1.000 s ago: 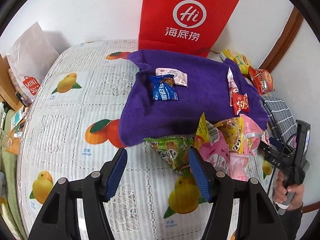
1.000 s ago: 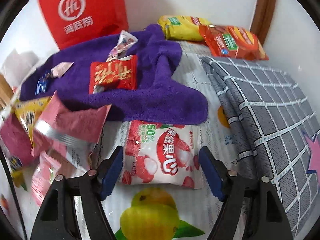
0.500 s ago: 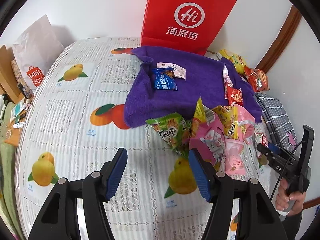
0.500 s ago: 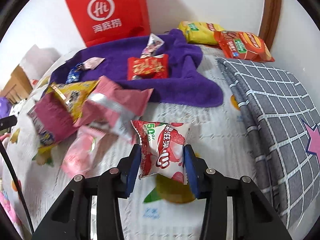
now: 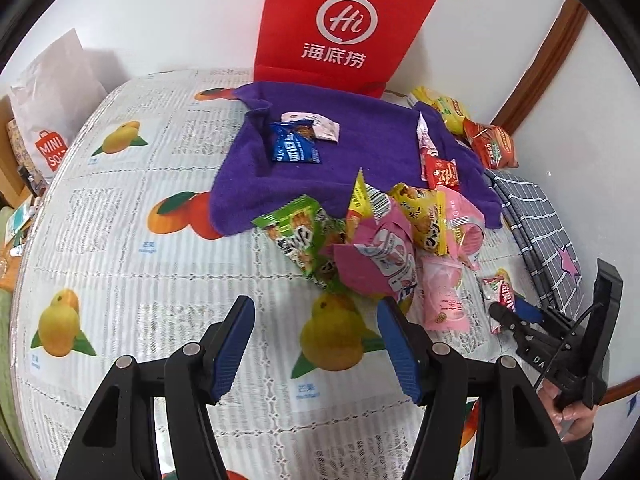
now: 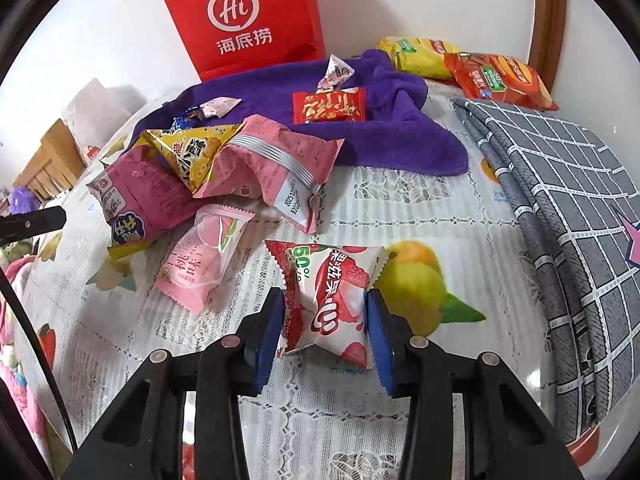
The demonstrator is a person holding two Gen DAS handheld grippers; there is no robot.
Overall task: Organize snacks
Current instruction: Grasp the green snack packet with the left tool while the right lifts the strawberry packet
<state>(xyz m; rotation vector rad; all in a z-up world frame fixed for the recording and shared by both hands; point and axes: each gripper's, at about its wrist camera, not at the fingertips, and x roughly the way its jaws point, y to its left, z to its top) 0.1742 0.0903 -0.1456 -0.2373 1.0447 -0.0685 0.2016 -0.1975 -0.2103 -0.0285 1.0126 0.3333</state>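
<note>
one second back the right gripper [image 6: 325, 322] stands wide around the red-and-white lychee jelly packet [image 6: 330, 300] lying flat on the tablecloth [image 6: 400, 216] just below the purple towel [image 6: 400, 136]; now its blue pads pinch the packet on both sides, jaws narrowed to the packet's width, and the packet sits upright and puffed between them, off the towel's edge, over the printed mango. right view also shows more of the heap than before, so the view has pulled back from the towel. left gripper [image 5: 316, 344] has the same moderate gap as a second ago, nothing between the pads, hovering over the cloth; the snack heap now sits further up and right of it.

packet look: white pillow pack, red serrated ends, lychee picture, green "50%" print, crinkled where the pads squeeze it. just left of it lies a pale pink peach packet [image 6: 204, 260]. behind that, the loose heap: two pink bags [image 6: 280, 168], yellow triangular bag [image 6: 192, 152]; green bag [image 5: 296, 236] on its left edge in the left view. red candy pack [image 6: 330, 106] and blue pack [image 5: 294, 148] rest on the towel. red paper bag [image 6: 244, 16] stands against the wall behind.
</note>
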